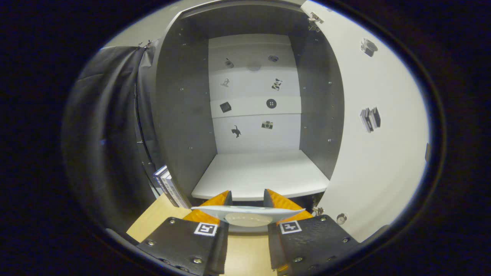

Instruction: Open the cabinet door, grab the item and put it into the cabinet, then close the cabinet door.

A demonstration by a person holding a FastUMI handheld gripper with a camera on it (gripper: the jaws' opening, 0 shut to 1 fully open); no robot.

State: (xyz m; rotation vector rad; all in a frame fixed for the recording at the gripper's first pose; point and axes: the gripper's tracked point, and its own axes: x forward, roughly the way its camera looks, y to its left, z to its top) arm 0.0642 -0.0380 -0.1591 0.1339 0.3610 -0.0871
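Between the two fingers of the gripper (247, 199) sat a thin, flat pale item (247, 214), lying crosswise so its ends stuck out past each finger on both sides. Honestly it looked more like it was resting across the finger bases than being pinched; the fingers stood apart with a clear gap between the tips, and I couldn't tell if either one was actually pressing on it. Just ahead of the fingertips was the cabinet (184, 115), wide open, with dark grey side walls and a white floor shelf (261, 174) starting right beyond the tips. That shelf was bare. Further back, the pale rear panel (255, 96) had a bunch of small stickers scattered over it (a cat, a camera, a button-looking thing, a few I couldn't make out). Off to the right of the fingers the cabinet door (376, 153) was swung fully out, its white inner face toward the camera, with a couple of small stickers on it too and hinges visible at top and bottom near the cabinet edge. To the left of the fingers, tucked against the outside of the cabinet's left wall, a few books (167, 186) stood leaning on edge. Under the gripper was a light wooden tabletop (153, 218), and the item was still out over that, not yet inside the cabinet. Black cloth (103, 134) hung further left.
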